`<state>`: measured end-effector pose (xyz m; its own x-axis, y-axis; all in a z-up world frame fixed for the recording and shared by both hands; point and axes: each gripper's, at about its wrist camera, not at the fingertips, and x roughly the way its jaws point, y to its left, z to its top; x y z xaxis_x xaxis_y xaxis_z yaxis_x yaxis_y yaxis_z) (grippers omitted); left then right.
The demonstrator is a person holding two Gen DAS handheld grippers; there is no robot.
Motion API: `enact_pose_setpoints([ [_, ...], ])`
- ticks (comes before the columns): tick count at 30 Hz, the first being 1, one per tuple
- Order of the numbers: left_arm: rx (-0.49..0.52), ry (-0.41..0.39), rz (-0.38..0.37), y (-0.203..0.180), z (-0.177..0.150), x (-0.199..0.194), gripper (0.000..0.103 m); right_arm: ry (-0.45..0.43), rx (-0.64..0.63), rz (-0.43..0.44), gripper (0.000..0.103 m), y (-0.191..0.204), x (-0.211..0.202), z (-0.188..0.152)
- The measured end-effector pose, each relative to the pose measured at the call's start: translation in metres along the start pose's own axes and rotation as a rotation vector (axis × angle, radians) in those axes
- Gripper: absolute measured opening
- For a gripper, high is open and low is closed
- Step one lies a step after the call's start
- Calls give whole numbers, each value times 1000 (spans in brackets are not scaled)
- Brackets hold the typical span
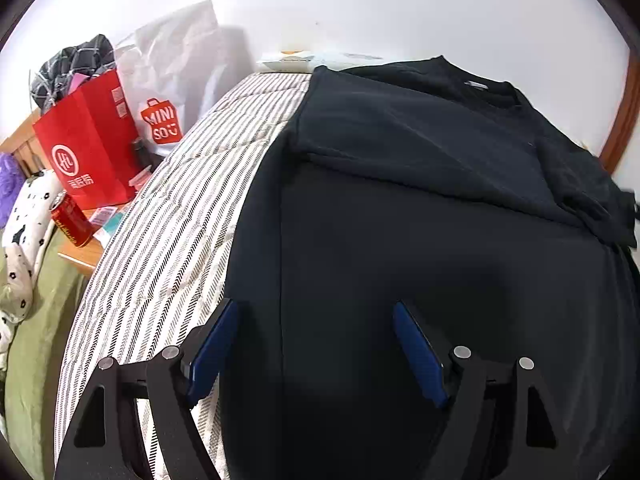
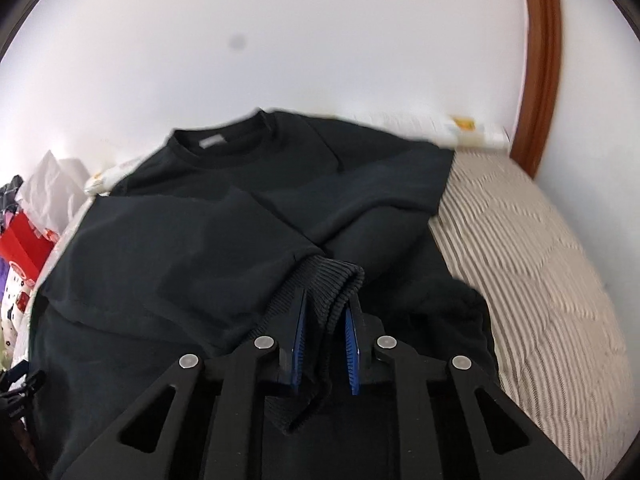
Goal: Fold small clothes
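A: How far along would you say the folding is?

B: Partway, I'd judge. The black sweatshirt [image 1: 420, 208] lies flat on the striped bedcover [image 1: 160, 248], collar at about one o'clock in the left wrist view. Its left sleeve [image 1: 420, 148] is already laid across the chest, running from ten o'clock towards three. The other sleeve is only now being dealt with, and the body has not yet been doubled up from the hem.

A: Anything at the far left worth noting?

B: Only clutter off the bed, at nine to ten o'clock: a red paper bag [image 1: 86, 148], a red can [image 1: 72, 220], and a white Miniso bag [image 1: 168, 92] behind. None of it touches the garment.

A: And the tongs, left first?

B: The left gripper [image 1: 314, 320] has its blue pads spread wide, holding nothing. It hangs over the sweatshirt's lower body at six o'clock; one finger sits over the bedcover's edge, the other over black cloth. Whether it touches the fabric I cannot tell.

A: The right one?

B: The right gripper [image 2: 326, 312] is nearly closed, pinching the ribbed cuff [image 2: 328, 276] of the right sleeve between its pads at six o'clock in its own view. The cuff bunches up between the fingers, over the middle of the garment.
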<state>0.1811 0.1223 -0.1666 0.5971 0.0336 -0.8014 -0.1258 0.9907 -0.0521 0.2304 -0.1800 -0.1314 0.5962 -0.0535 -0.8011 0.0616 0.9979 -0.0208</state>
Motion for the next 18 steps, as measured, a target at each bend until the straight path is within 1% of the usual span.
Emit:
enact_pose_setpoints([
  [3, 16, 20, -30, 4, -3, -5, 78, -33, -23, -4, 16, 20, -17, 15],
  [5, 31, 22, -36, 6, -5, -10, 78, -34, -95, -43, 16, 40, -26, 25],
  [7, 41, 25, -38, 10, -10, -13, 78, -34, -130, -62, 16, 51, -30, 27],
  [8, 39, 33, -43, 12, -12, -13, 78, -33, -143, -45, 15, 57, -34, 26],
  [9, 34, 41, -48, 14, -13, -12, 78, -30, -151, -34, 8, 61, -35, 26],
  [10, 25, 49, -53, 16, -15, -11, 78, -22, -165, -19, 7, 67, -36, 24],
  [12, 21, 37, -60, 19, -16, -13, 78, -19, -178, -8, 5, 77, -37, 24],
  [13, 20, 41, -57, 19, -15, -13, 78, -16, -197, -14, 5, 84, -36, 24],
  [14, 15, 40, -60, 20, -16, -15, 78, -26, -225, -39, 5, 90, -35, 25],
  [15, 11, 38, -68, 21, -16, -17, 78, -47, -236, -67, 7, 93, -35, 25],
  [16, 12, 37, -76, 22, -17, -19, 78, -65, -238, -85, 17, 92, -35, 25],
  [17, 16, 32, -87, 24, -18, -21, 78, -60, -232, -84, 26, 88, -34, 25],
  [18, 20, 26, -95, 25, -19, -24, 78, -50, -218, -72, 47, 81, -32, 24],
])
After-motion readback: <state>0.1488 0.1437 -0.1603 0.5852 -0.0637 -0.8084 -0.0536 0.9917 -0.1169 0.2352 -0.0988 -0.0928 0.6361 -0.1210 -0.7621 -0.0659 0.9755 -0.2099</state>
